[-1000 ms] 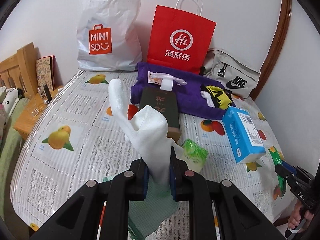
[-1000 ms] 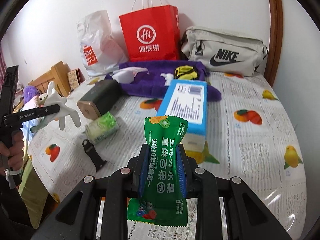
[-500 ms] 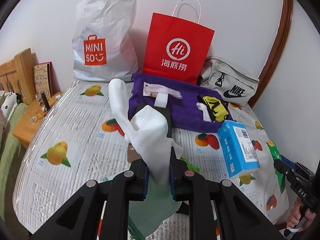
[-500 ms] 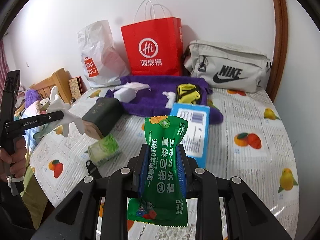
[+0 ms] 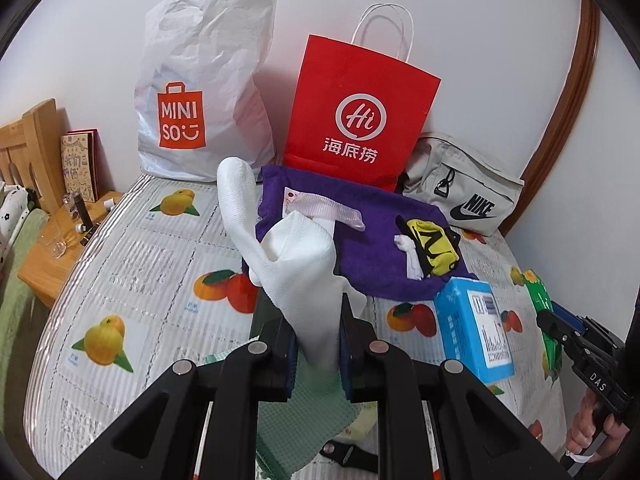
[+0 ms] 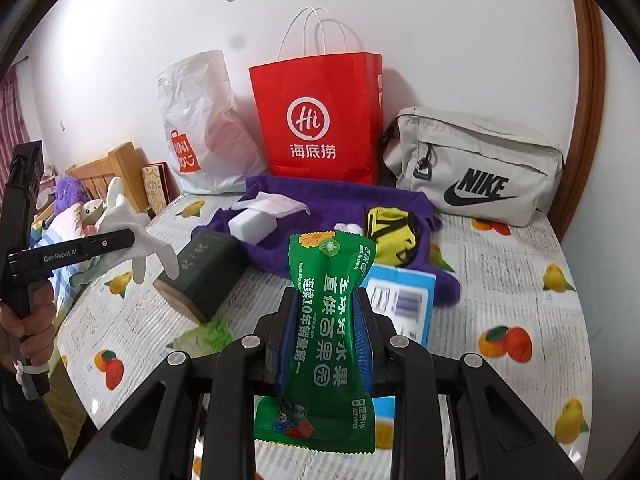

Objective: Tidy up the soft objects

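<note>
Both grippers are loaded and held above the bed [image 5: 120,248], so the sorting looks to be mid-way, with neither item yet put down. The left gripper [image 5: 318,344] is clamped on a white glove [image 5: 296,264], whose limp fingers stand up and flop over the jaws. The right gripper [image 6: 326,340] is clamped across the waist of a green wipes pack [image 6: 320,328], pinched into an hourglass, crinkly and glossy.

On the far middle of the bed a purple towel [image 5: 372,248] already carries a yellow pouch [image 5: 434,250], a small white cloth [image 5: 410,254] and a pink-and-white piece; it is probably the gathering spot. Left to handle, by my judgement: the two held items and a green cloth [image 5: 308,420] lying near, under the left gripper. A blue box [image 5: 474,336] and a dark box [image 6: 204,272] lie on the bed near the towel. Three bags stand at the far wall: white [image 5: 200,92], red [image 5: 356,120] and grey [image 5: 460,188].
</note>
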A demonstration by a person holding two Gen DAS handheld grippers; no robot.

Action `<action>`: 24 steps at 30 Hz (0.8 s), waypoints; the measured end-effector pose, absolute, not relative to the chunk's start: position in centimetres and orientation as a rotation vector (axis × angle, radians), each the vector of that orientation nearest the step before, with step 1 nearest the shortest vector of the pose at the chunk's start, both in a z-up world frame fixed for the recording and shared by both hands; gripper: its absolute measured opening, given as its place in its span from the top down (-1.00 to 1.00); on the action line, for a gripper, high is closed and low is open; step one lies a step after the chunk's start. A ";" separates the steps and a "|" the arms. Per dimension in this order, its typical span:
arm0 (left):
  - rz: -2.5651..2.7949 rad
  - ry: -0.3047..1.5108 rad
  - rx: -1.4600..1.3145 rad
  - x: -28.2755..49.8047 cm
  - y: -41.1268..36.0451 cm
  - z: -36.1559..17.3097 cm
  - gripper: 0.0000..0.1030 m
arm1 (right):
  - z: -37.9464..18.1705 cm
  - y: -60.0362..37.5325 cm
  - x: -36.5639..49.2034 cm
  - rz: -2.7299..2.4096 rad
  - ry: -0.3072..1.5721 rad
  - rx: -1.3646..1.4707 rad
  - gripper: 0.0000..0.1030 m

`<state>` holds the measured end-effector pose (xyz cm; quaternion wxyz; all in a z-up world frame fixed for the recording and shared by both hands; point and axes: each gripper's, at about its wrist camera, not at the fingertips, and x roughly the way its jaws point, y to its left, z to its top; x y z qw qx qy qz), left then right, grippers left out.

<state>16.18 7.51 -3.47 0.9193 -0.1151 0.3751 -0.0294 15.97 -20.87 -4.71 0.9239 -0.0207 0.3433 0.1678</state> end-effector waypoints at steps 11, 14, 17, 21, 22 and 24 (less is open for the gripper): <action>-0.083 0.780 -0.248 19.9 7.4 -3.2 0.69 | -4.6 -20.5 21.5 0.323 0.715 -0.029 0.47; -0.100 0.788 -0.255 21.3 7.2 -3.4 0.69 | -4.8 -20.5 23.2 0.309 0.720 -0.028 0.47; -0.118 0.793 -0.251 22.4 6.7 -3.6 0.69 | -5.0 -20.7 24.7 0.297 0.725 -0.025 0.47; -0.140 0.805 -0.247 24.2 6.2 -4.0 0.69 | -5.5 -20.7 26.8 0.286 0.737 -0.023 0.47; -0.145 0.808 -0.247 24.6 6.1 -4.1 0.69 | -5.7 -20.7 27.5 0.287 0.740 -0.022 0.47; -0.157 0.818 -0.247 25.6 5.9 -4.3 0.69 | -6.1 -20.6 28.6 0.283 0.748 -0.025 0.47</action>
